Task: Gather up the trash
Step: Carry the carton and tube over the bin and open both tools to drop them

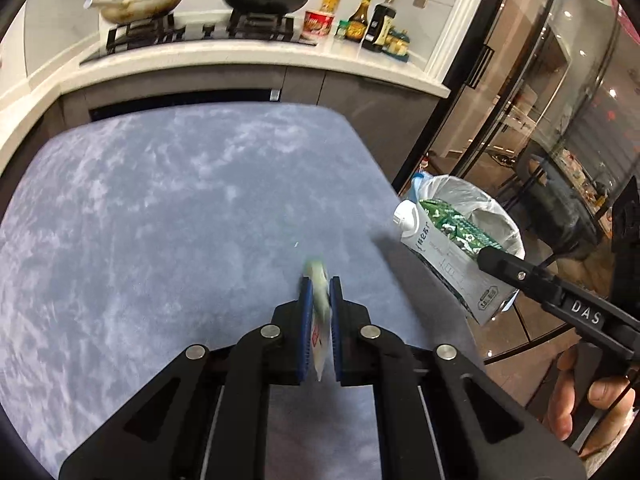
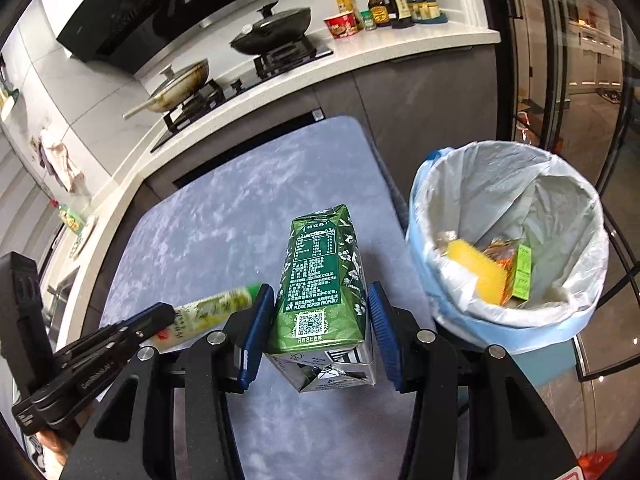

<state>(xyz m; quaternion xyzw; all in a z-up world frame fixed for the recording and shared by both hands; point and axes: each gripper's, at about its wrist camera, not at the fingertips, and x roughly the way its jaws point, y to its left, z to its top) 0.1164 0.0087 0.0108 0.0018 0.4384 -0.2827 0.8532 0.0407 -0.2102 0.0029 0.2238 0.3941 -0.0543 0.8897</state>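
Carton (image 2: 324,292) sits pinched between our right tongs (image 2: 322,328) beside the bin (image 2: 508,320), while our left tongs (image 1: 320,312) clamp a sachet (image 1: 320,292) above the surface (image 1: 160,220).

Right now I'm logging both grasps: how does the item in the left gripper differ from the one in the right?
The left gripper pinches a thin, flat pale-green packet; the right gripper clamps a bulky, boxy dark-green carton. The packet's jaws are nearly closed; the carton's are spread wide. Both are held above the grey table, not yet in the bin.
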